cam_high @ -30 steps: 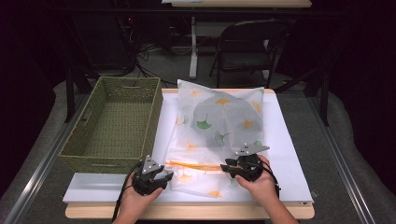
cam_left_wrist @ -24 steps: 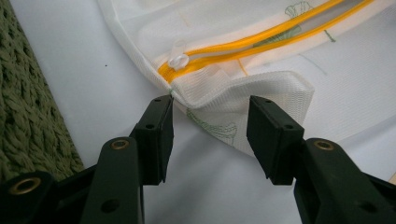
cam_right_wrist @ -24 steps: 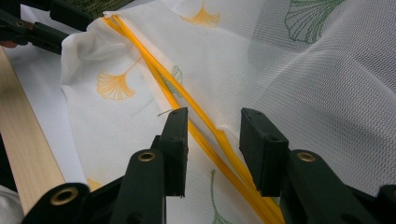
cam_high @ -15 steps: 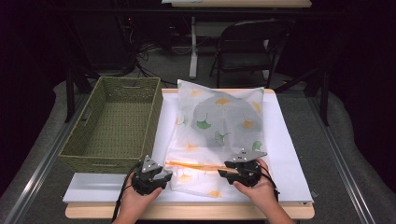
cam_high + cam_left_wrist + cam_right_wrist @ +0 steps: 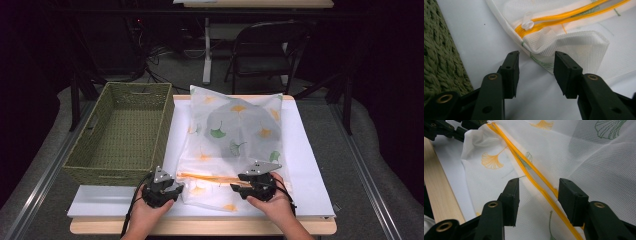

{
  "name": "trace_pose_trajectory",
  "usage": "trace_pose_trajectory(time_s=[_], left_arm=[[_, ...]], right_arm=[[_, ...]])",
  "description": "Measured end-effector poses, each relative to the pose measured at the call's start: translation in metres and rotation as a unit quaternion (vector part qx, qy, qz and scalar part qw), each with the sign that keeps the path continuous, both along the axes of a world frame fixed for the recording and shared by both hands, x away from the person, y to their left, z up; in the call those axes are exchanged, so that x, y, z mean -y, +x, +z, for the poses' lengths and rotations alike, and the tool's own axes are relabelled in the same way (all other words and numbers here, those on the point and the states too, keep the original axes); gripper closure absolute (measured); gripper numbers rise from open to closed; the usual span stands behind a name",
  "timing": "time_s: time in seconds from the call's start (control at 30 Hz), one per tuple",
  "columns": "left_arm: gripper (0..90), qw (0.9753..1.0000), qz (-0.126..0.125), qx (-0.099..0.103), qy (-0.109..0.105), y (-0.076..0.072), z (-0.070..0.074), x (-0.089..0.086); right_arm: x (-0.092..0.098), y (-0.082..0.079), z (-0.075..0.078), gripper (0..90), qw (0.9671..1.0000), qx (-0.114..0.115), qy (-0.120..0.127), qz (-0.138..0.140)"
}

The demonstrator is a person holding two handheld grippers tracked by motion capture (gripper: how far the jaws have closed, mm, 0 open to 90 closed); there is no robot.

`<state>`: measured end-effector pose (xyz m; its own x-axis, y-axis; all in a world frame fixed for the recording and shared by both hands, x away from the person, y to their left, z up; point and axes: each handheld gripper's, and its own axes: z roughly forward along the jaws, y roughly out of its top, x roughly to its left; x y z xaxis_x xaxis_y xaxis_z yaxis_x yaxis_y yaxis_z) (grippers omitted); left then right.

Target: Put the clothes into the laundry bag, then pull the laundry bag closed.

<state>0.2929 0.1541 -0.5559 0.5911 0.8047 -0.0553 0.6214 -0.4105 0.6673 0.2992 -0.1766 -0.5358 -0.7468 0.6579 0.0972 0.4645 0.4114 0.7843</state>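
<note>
1. White mesh zip bag w/ green & orange leaf print (image 5: 232, 145) lies flat on the white board (image 5: 310, 165) covering the wooden table (image 5: 200, 227); near end toward the person, far end at the table's far edge.
2. Orange zipper (image 5: 210, 177) runs across the bag's near end, between the 2 grippers.
3. Left gripper (image 5: 161, 187) sits at the bag's near-left corner. Jaws wide apart, holding nothing; in the left gripper view the folded mesh corner (image 5: 574, 42) lies just ahead of the tips, not touching.
4. Clear plastic zip pull (image 5: 527, 23) sits at the zipper's left end, just beyond that corner.
5. Right gripper (image 5: 257, 182) rests over the bag near the zipper's right part. Jaws wide apart, nothing clamped; in the right gripper view the orange zipper passes between the jaws, nearer the right-hand one.
6. Green woven rectangular basket (image 5: 122, 132) stands left of the bag, just beside it.
</note>
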Motion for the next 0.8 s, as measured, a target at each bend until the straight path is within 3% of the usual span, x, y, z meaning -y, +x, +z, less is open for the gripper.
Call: trace_pose_trajectory(time_s=[0.27,0.57,0.8], left_arm=[[71.1,0.9998,0.007,0.003,0.017,0.0010,-0.0003,-0.0009],[87.8,0.9998,0.003,-0.003,0.021,0.0022,0.0009,-0.0027],[90.0,0.9998,-0.003,-0.009,0.020,0.0024,0.0025,-0.0031]], right_arm=[[-0.0030,-0.0015,0.0009,50.8,0.9999,0.006,0.005,0.007],[-0.0047,-0.0008,0.0003,51.1,0.9999,-0.009,0.012,-0.002],[-0.0059,-0.0016,0.0004,48.8,0.9999,-0.003,0.011,0.003]])
